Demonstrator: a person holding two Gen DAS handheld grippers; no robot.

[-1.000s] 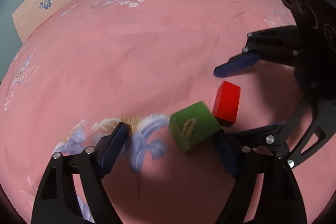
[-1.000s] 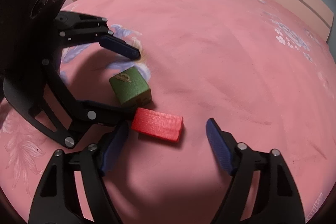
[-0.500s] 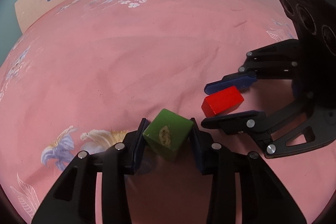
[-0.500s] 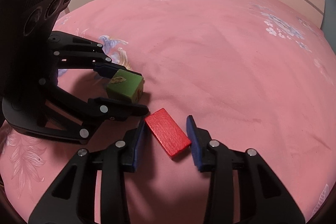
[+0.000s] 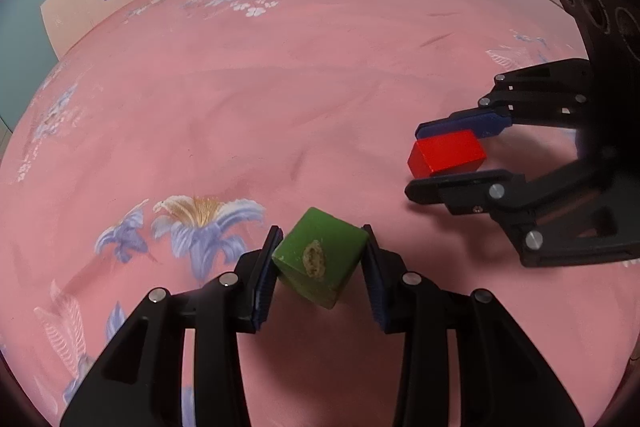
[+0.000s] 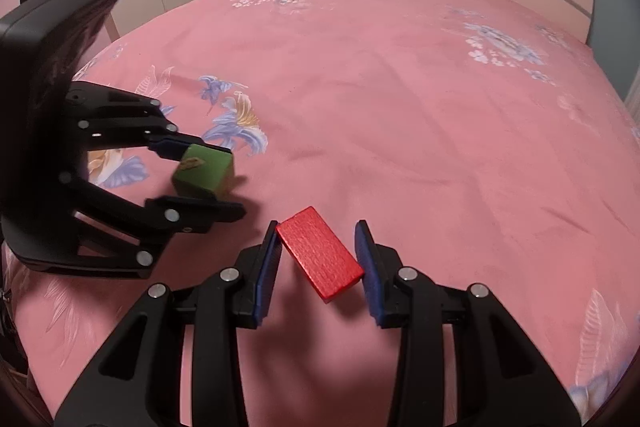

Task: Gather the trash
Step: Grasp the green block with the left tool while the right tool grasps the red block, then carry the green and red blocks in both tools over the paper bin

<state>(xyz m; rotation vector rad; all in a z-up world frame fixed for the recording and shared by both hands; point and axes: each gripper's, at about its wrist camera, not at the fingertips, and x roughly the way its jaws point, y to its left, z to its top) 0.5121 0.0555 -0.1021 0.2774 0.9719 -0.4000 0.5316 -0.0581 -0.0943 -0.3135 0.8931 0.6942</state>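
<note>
A: From the left wrist, what is the left gripper [image 5: 320, 263] doing?

B: Its blue pads are clamped on the green cube [image 5: 320, 263], one against each opposite side, and the cube sits cocked with a corner pointing down. It looks carried clear of the pink bedspread [image 5: 280, 87], which I judge fits picking trash up for removal. The cube reads as painted wood, with crisp edges and a worn tan patch on its near face.

A: And the other tool there?

B: The right gripper [image 5: 448, 157] comes in from the right, closed on a red block [image 5: 446, 157] between its blue pad and black finger.

A: Now the right wrist view.

B: The right gripper [image 6: 320, 259] pinches the red block [image 6: 320, 253] across its narrow sides. It is a flat rectangular slab with a faint grain, held slanted. To the left, the left gripper [image 6: 200, 175] grips the green cube [image 6: 204, 171] just above the bedspread [image 6: 400, 107], a soft, matte cloth with printed blue flowers. No bin shows in either view.
</note>
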